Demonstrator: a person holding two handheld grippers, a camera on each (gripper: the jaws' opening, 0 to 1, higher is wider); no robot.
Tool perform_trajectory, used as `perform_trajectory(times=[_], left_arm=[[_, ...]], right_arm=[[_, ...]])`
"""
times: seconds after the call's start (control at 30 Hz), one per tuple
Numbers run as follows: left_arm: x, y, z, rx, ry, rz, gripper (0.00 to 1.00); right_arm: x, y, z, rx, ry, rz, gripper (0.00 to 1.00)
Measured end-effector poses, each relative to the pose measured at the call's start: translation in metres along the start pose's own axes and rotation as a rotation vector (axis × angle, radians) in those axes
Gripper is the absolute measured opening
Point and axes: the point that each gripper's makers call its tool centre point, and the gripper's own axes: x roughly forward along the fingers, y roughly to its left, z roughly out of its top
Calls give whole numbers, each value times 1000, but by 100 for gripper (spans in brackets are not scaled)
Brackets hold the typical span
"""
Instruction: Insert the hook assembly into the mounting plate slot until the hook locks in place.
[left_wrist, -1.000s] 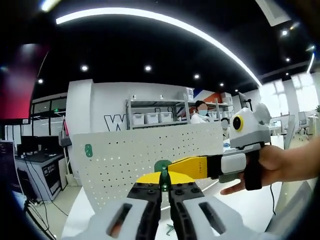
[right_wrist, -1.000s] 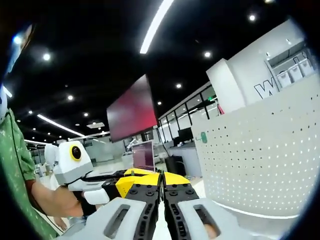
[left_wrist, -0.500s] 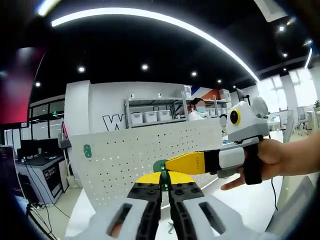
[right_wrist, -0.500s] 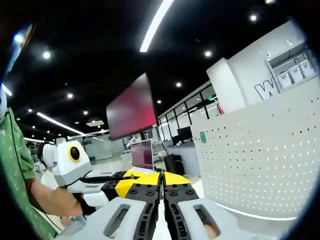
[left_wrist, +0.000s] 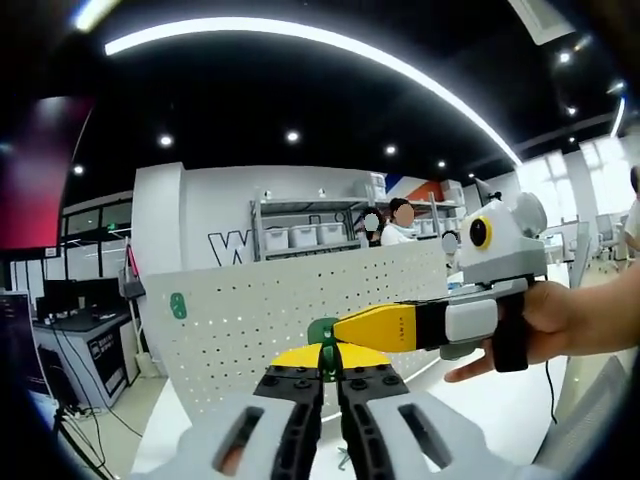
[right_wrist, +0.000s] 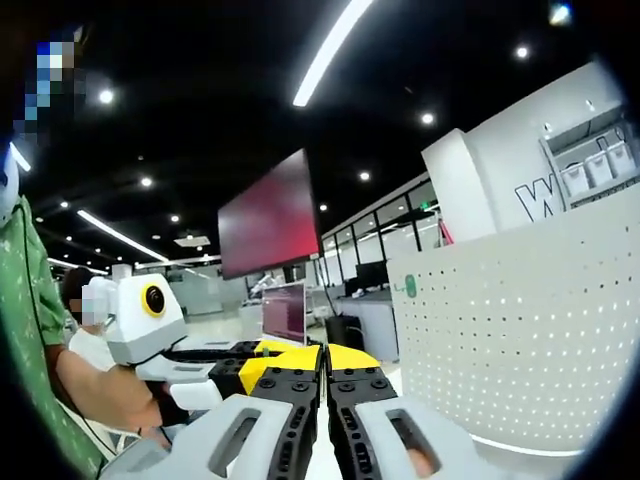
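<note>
Left gripper view: an office with shelving (left_wrist: 305, 232) behind the white pegboard (left_wrist: 290, 300); both grippers pinch a green hook (left_wrist: 323, 332).

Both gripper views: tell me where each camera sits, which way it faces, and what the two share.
Left gripper view: rides the left hand-held gripper, facing the white pegboard; the right hand-held gripper and the hand holding it enter from the right.
Right gripper view: rides the right hand-held gripper, looking along the pegboard toward a red screen; the left hand-held gripper and a green sleeve show at left.
Shared: the pegboard and both grippers.
</note>
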Motion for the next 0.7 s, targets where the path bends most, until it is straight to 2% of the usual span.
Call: perform_trajectory(times=[0.17,0.27,0.53,0.63,0.7], left_arm=[[-1,-1,0,9,-4,1,4],[-2,-1,0,7,-1,1,4],[-3,0,1,2,-5,4,4],[-3,0,0,-1,-3,4,4],[-3,1,0,-1,-3,5,4]], right_arm=[[-1,1,0,-6,2,0,0],[-1,3,0,-44,12,0,0],[0,5,1,-65,13,0,0],[1,6,0,-119,24,-3,0],[1,6,0,-112,28,-4,0]])
